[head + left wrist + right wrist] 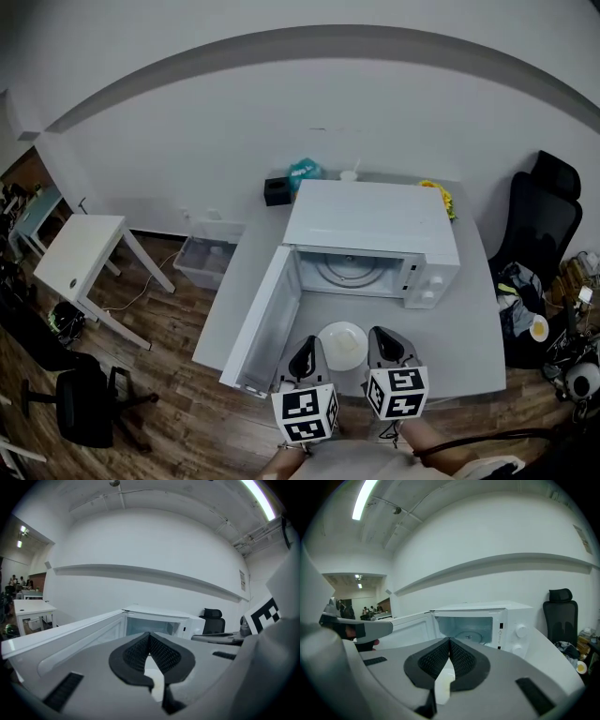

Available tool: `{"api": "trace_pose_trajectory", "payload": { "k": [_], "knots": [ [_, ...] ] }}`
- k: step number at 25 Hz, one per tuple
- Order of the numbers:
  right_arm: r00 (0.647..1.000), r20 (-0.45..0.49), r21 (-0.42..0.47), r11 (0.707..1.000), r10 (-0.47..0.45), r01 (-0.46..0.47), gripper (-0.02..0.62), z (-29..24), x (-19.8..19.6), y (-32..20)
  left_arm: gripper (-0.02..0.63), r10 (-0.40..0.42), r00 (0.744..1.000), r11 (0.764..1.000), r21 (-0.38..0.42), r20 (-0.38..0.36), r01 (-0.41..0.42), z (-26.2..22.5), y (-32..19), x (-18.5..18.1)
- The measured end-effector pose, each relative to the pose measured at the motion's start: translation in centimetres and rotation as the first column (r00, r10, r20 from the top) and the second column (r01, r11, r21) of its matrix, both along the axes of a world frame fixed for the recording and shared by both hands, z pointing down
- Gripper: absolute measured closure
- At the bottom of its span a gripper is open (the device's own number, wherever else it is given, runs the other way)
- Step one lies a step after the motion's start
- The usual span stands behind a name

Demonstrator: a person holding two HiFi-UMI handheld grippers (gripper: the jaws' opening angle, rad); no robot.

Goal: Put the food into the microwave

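A white plate (342, 343) with pale food on it sits between my two grippers, just in front of the open white microwave (375, 230). The microwave door (267, 323) swings out to the left and the glass turntable (467, 637) inside is bare. My left gripper (302, 361) is shut on the plate's left rim and my right gripper (382, 349) on its right rim. In the left gripper view the plate (154, 674) shows white below the closed tips (149, 637). The right gripper view shows the same, plate (444, 684) under the shut tips (449, 643).
The microwave stands on a grey table (469, 347). Behind it are a black box (277, 190) and yellow flowers (439, 195). A black chair (539, 216) is at the right, a clear bin (208, 258) and a small white table (80, 253) at the left.
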State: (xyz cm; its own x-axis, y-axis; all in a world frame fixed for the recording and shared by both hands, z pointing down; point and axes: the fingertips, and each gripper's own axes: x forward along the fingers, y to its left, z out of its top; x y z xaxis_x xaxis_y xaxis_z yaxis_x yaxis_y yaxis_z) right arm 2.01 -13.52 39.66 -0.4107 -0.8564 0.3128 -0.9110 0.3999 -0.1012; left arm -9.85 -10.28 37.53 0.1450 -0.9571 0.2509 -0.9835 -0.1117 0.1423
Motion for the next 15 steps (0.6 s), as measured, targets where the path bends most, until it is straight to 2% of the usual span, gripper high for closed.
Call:
{"api": "trace_pose_trajectory", "payload": {
  "k": [7,15],
  "knots": [
    [1.000,-0.015,0.004,1.000,-0.016,0.016,0.580,0.0,-2.1,-3.6,0.603,0.005,1.000,1.000,-0.012,-0.017,-0.005,0.7,-3.7,-1.5],
    [1.000,-0.025,-0.009,1.000,0.018,-0.018,0.580,0.5,-2.1,-6.6,0.603,0.046,0.999,0.999,-0.024,-0.026,-0.047,1.4,-7.2,-1.5]
  ]
}}
